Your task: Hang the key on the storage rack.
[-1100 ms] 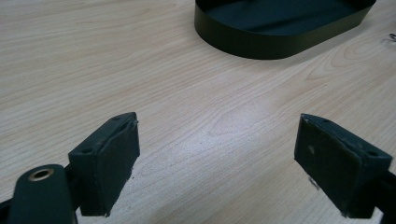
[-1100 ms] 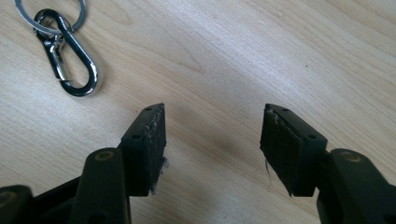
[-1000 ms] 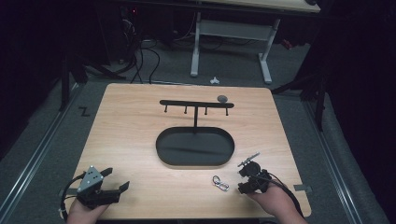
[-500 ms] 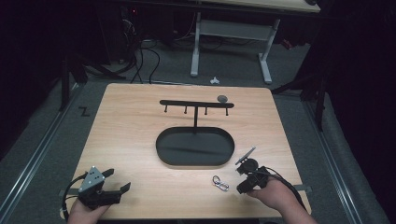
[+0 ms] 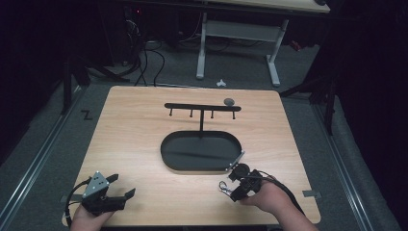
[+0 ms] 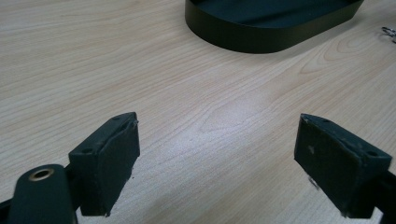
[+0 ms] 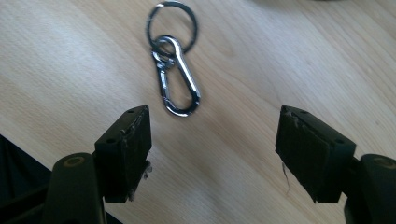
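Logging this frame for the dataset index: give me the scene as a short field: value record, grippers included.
surface: wooden table
stand: black oval tray with an upright post and a hook bar
small item: metal carabiner clip with key ring, flat on the table near the tray's right end
left gripper: open, over bare wood, holding nothing
right gripper: open, just short of the clip, not touching it
other: small grey object at the bar's right end, unidentifiable
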`<action>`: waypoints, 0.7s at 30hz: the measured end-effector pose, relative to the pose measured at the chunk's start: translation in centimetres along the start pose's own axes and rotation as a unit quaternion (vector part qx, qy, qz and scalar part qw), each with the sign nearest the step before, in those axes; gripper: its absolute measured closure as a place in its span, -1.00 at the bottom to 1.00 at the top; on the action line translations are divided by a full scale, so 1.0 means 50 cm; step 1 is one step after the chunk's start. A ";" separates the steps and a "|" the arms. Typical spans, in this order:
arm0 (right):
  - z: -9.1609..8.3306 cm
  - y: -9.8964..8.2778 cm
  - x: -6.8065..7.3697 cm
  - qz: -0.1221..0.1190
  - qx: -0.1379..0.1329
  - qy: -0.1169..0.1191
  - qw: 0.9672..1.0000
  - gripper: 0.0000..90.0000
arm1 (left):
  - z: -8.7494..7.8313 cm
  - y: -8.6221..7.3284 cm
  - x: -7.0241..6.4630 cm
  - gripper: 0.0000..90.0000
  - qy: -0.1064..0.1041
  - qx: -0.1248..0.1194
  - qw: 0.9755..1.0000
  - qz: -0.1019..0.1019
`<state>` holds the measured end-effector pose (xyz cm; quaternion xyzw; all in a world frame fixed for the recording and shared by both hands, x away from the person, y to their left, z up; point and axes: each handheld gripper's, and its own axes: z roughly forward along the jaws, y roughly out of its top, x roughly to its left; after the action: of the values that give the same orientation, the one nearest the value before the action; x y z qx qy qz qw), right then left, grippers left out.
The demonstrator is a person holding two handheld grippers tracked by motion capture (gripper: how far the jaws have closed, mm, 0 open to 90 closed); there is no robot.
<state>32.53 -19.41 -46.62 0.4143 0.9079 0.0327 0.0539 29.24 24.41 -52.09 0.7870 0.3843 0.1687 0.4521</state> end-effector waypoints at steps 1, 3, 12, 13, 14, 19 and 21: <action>0.001 0.007 0.008 -0.009 -0.001 0.003 1.000 -0.41 | 0.000 0.000 0.000 -0.67 0.001 -0.001 1.000 -0.001; 0.001 0.011 0.011 -0.015 -0.003 0.005 1.000 -0.41 | 0.000 0.000 0.000 -0.67 -0.001 -0.001 1.000 0.000; 0.009 0.027 0.031 -0.027 -0.012 0.013 0.999 -0.34 | 0.002 0.000 -0.004 -0.67 -0.002 0.002 1.000 0.003; 0.011 0.027 0.031 -0.028 -0.010 0.014 0.999 -0.32 | 0.002 0.000 -0.004 -0.66 -0.001 0.002 1.000 0.003; 0.011 0.027 0.031 -0.028 -0.010 0.014 0.999 -0.32 | 0.002 0.000 -0.004 -0.66 -0.002 0.002 1.000 0.003; 0.015 0.032 0.035 -0.030 -0.008 0.015 0.999 -0.26 | 0.001 -0.001 -0.005 -0.66 -0.001 0.004 1.000 0.003; 0.015 0.034 0.036 -0.033 -0.010 0.013 0.999 -0.21 | 0.001 -0.001 -0.006 -0.66 0.000 0.006 1.000 0.002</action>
<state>32.71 -16.94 -47.29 0.3828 0.9216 0.0450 0.0468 29.08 24.16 -52.14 0.7906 0.3836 0.1676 0.4468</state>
